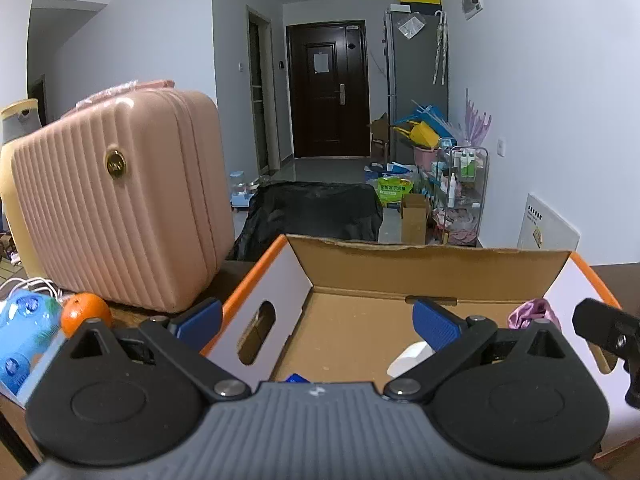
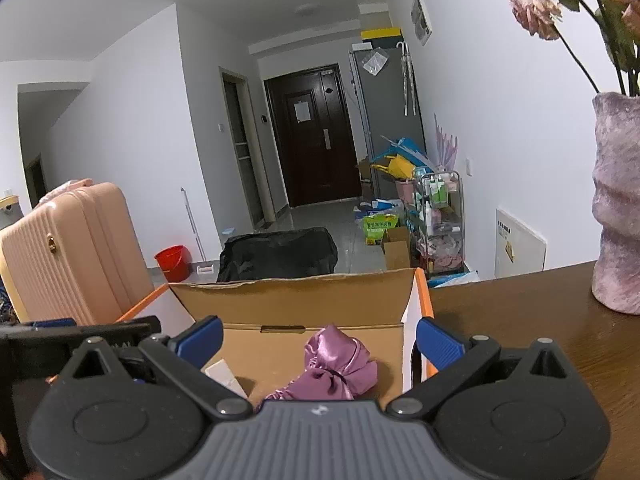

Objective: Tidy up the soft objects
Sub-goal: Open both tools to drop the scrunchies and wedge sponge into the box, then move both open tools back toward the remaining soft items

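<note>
Over 1 cardboard box on the table, 2 grippers, left gripper and right gripper, hang wide open and empty, with 1 purple satin pouch and 1 white item lying inside the box.

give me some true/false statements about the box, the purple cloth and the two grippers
1. The purple satin cloth lies inside the cardboard box. True.
2. The right gripper is clamped on the cloth. False: its jaws stand wide open, nothing gripped.
3. The left gripper is open. True.
4. The orange sits inside the box. False: it is outside, beside the pink suitcase.
5. The vase lies tipped over. False: it stands upright on the table.
</note>
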Tool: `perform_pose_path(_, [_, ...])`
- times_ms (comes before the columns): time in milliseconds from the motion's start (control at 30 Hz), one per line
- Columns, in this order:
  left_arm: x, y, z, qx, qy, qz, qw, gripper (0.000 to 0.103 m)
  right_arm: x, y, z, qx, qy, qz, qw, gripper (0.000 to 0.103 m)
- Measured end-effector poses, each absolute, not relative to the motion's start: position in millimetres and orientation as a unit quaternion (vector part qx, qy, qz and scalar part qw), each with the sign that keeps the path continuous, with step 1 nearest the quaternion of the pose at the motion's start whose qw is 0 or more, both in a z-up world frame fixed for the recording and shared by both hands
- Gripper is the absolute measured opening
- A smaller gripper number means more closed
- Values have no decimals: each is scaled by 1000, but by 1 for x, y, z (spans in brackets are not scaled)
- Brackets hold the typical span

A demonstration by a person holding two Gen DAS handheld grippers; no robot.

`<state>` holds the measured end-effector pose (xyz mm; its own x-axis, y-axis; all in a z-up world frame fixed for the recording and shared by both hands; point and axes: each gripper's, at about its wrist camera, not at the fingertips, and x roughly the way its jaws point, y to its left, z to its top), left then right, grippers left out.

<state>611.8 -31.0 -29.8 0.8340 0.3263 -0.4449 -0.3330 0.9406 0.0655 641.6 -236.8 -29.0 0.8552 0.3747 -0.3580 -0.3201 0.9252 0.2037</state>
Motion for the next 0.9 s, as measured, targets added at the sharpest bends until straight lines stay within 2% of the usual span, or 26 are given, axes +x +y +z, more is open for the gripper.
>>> perform_pose_path(900, [520, -29, -2, 12, 238, 143, 960, 103, 545, -261, -25, 70, 181, 178, 965, 103])
